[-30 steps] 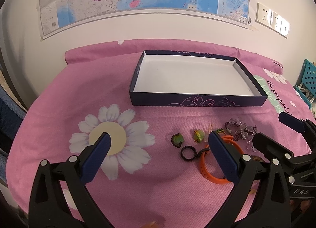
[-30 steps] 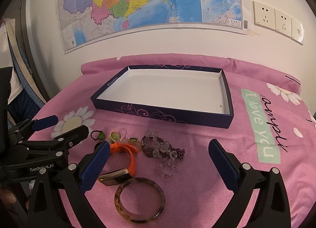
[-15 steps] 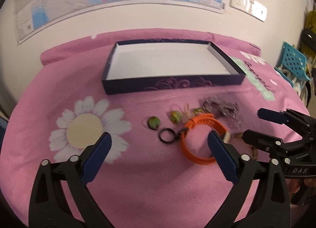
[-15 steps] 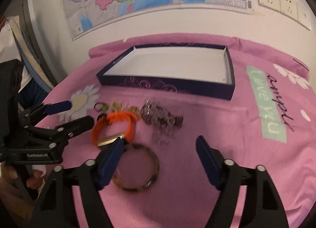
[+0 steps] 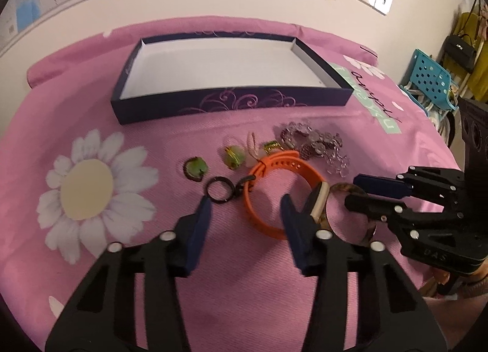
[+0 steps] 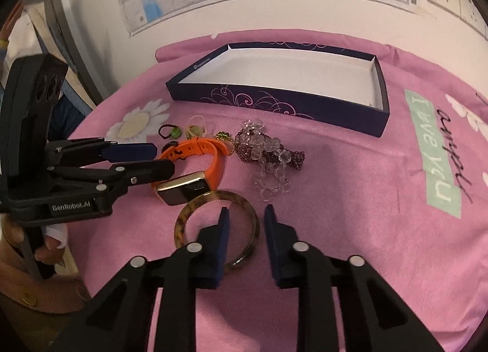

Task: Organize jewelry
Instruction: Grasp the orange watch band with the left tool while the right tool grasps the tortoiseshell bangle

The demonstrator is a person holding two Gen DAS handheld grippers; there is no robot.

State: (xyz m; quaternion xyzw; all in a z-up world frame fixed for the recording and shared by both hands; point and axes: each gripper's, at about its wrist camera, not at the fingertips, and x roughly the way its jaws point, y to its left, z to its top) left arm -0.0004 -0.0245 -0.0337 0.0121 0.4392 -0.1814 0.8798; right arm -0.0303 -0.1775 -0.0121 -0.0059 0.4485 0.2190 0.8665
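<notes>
Pink woven cloth (image 6: 350,199) | right gripper (image 6: 246,213) closing astride mottled glossy bangle (image 6: 189,214) | left gripper (image 5: 245,204) closing astride rubbery orange band (image 5: 259,220)

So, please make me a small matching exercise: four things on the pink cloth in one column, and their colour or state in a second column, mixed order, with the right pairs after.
Things:
1. box
2. watch strap
3. bangle
4. bead bracelet

Descriptions:
A. mottled brown ring, one side between the closing jaws of the right gripper
B. orange, looped
C. clear and dark purple, in a heap
D. dark blue outside, white inside, nothing in it

Pairs: 1-D, 2-B, 3-A, 4-C
</notes>
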